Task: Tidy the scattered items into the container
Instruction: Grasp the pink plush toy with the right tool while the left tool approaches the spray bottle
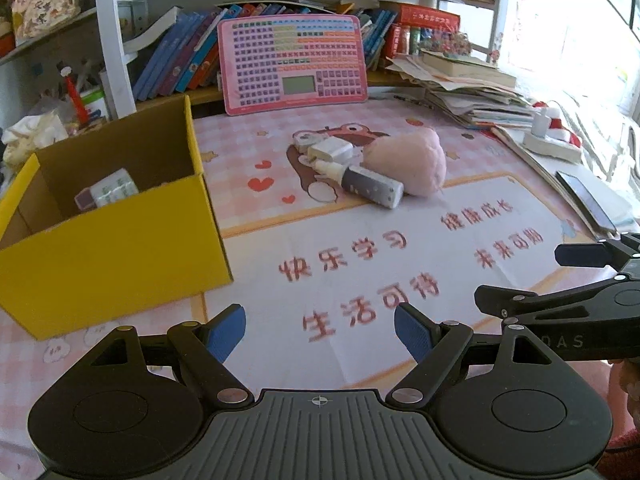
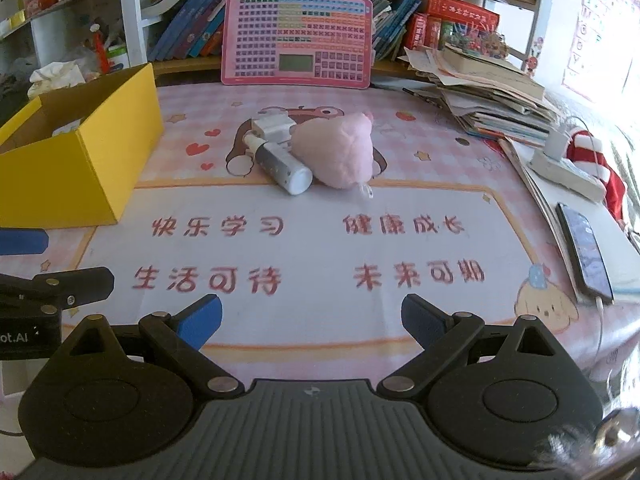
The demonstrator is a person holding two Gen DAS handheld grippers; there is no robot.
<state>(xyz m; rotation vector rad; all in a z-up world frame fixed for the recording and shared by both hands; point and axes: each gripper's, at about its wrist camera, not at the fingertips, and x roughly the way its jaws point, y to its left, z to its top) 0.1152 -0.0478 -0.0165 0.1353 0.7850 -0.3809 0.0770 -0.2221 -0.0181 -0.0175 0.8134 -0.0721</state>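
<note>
A yellow cardboard box [image 1: 108, 248] [image 2: 80, 152] stands at the left of the desk mat, with a small white packet [image 1: 112, 190] inside. Mid-mat lie a pink plush toy [image 1: 408, 160] [image 2: 338, 152], a grey spray bottle [image 1: 368, 184] [image 2: 280, 164] and a white charger plug [image 1: 332, 150] [image 2: 274, 126], all touching one another. My left gripper [image 1: 320, 332] is open and empty, well short of the pile. My right gripper [image 2: 312, 320] is also open and empty, at the mat's near edge. Each gripper shows at the edge of the other's view.
A pink keyboard toy [image 1: 292, 62] leans against the bookshelf at the back. A stack of papers and books [image 2: 492, 96], a power strip [image 2: 568, 168] and a phone [image 2: 586, 252] line the right side. Clutter sits behind the box at left.
</note>
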